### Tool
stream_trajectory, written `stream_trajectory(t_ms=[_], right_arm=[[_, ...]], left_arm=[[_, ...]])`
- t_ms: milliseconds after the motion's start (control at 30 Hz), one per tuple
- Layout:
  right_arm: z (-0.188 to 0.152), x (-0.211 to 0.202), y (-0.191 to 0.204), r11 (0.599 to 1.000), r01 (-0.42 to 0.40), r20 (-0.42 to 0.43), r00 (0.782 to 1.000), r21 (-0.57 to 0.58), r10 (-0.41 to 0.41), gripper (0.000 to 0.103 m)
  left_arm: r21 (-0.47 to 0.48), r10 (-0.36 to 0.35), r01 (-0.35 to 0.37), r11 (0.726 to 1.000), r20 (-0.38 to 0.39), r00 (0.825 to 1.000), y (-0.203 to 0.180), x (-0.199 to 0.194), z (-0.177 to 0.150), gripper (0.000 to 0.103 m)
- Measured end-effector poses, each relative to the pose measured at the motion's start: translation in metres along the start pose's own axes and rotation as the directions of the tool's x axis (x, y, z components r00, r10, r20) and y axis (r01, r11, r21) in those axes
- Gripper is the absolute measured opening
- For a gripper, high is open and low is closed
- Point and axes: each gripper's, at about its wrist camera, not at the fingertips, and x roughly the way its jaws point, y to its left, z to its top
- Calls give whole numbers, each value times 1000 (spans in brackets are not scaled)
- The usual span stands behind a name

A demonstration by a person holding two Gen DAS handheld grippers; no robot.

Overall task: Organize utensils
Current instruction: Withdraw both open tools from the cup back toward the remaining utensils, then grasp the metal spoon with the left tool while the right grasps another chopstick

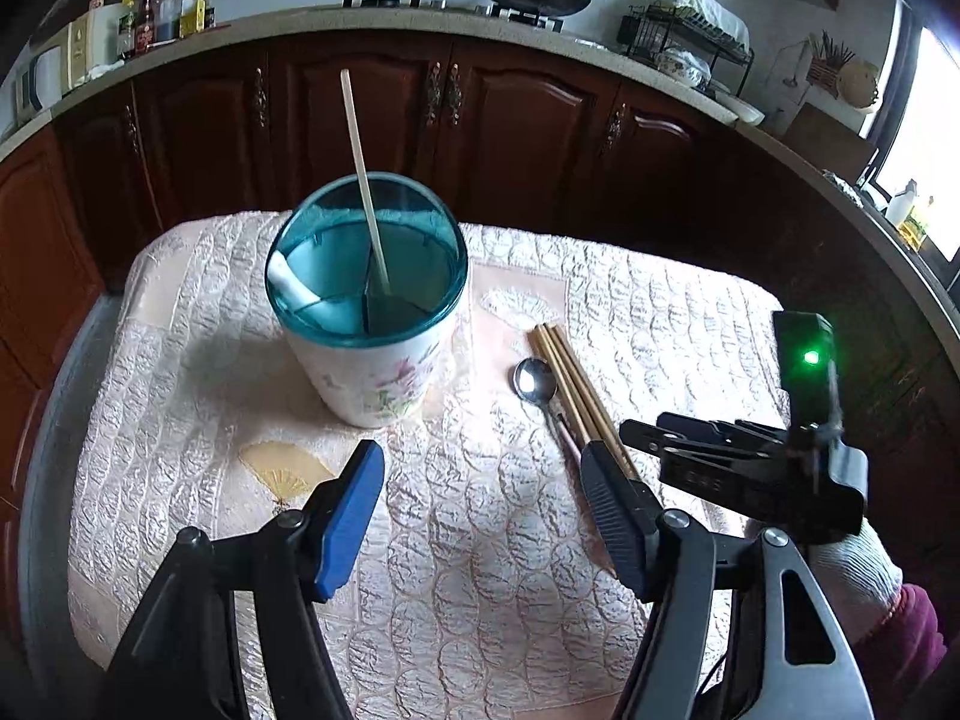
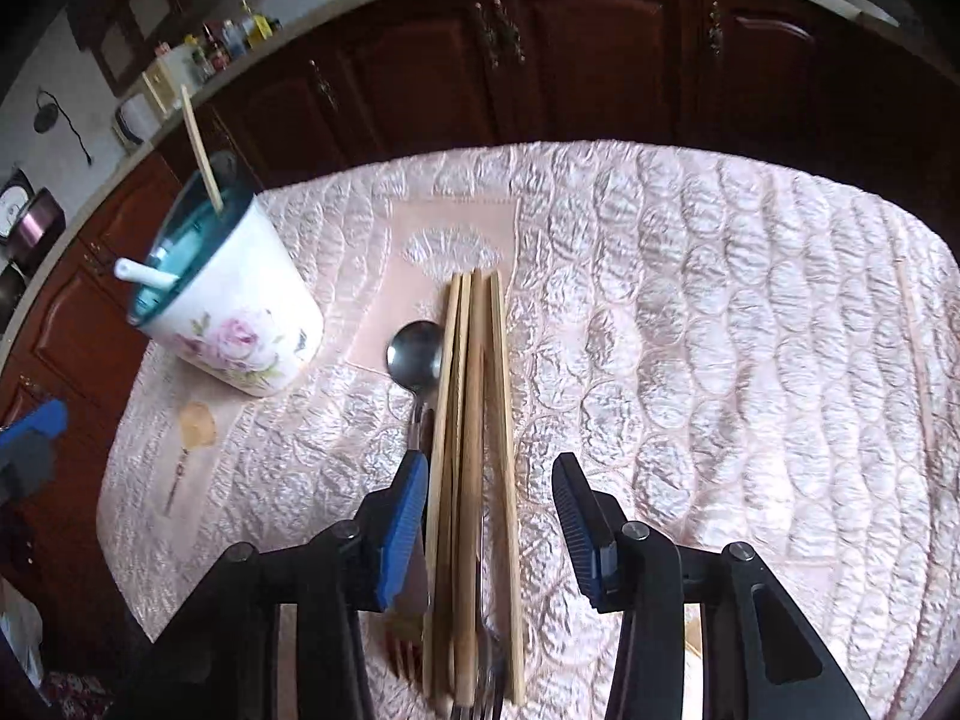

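Right wrist view, near field: the right gripper (image 2: 489,516) hangs over the quilted cloth (image 2: 720,312) with its jaws spread wide, holding nothing; a bundle of wooden chopsticks (image 2: 474,420) lies lengthwise between its fingers, running from 6 o'clock toward 12 o'clock. Fork tines (image 2: 486,678) show at 6 o'clock beneath the bundle, blurred. A metal spoon (image 2: 414,357) lies just beside the chopsticks at their 9 o'clock side, bowl pointing to 12 o'clock. A single thin stick (image 2: 915,348) lies well apart at 3 o'clock. Farther off, at 10 o'clock, stands a floral cup (image 2: 240,312) with a teal divided insert, holding one upright chopstick (image 2: 201,150) and a white handle (image 2: 144,275).

Left wrist view: the left gripper (image 1: 480,516) is likewise wide open and empty, above the cloth at 6 o'clock. The cup stands at 12 o'clock from it, the spoon and chopsticks at 2 o'clock, and the right gripper reaches in at 3 o'clock, held by a gloved hand (image 1: 852,576). Dark wooden cabinets (image 1: 510,114) close the far field.
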Motion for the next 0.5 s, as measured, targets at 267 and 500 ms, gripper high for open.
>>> stream_trajectory(t_ms=[267,500], right_arm=[[0,36,-8,1000,19,-56,998,23,-18,46],[-3,24,-33,994,78,-21,997,76,-76,46]], left_arm=[[-4,-4,4,1000,-43,999,2,17,-2,69],[-2,-33,33,999,-72,997,-2,35,-7,69]])
